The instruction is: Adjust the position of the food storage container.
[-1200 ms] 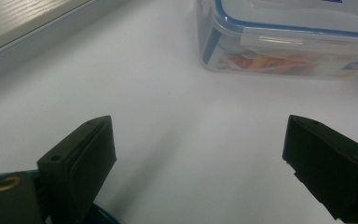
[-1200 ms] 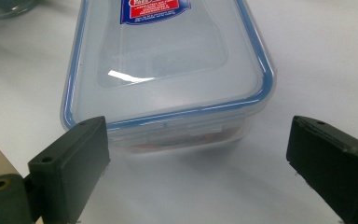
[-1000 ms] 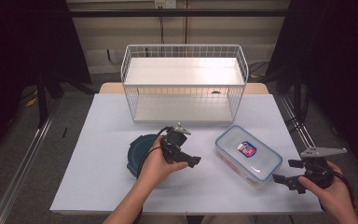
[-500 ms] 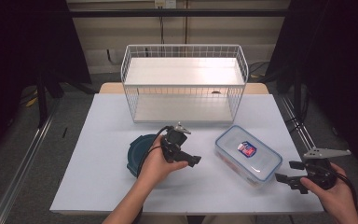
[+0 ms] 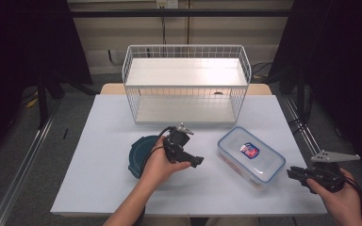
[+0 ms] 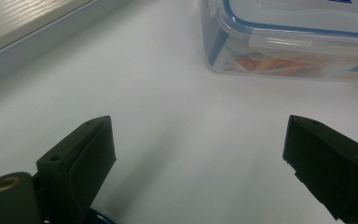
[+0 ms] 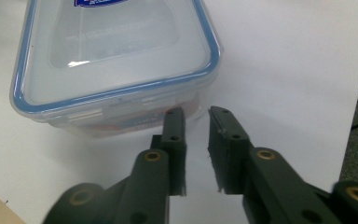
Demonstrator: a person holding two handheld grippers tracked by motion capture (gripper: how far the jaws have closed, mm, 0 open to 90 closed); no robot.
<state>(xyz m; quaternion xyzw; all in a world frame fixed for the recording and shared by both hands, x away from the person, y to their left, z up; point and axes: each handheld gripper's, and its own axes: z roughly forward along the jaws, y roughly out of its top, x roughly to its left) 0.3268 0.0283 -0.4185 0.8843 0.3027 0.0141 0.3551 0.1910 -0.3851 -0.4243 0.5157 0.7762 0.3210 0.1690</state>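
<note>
The right gripper (image 5: 298, 173) is held low at the near right corner of the table (image 5: 99, 188), its jaws drawn almost together with a narrow gap left and nothing between them — they have just been closing. Just ahead of its tips, not touched, lies the lidded clear container (image 7: 116, 65) with blue rim seal; one short end, where a lid latch is seen, faces the jaws in the right gripper view.

The left gripper (image 5: 195, 161) is seen with jaws spread wide and empty, hovering low over the table. The same container (image 6: 289, 42) lies ahead of it and toward its right jaw, well clear. Behind this gripper, partly under the hand, a dark teal round dish (image 5: 139, 155) rests on the table. A white wire basket (image 5: 187, 84) stands farther off, beyond both tools.

Step judged in hand: approach to the container, no grip yet made. With jaws this narrow, a push or a pinch at the latch seems more likely than a grasp of the body — the next move would call for a short advance, tips kept aligned with the latch, and the box steadied by the left tool against sliding.
</note>
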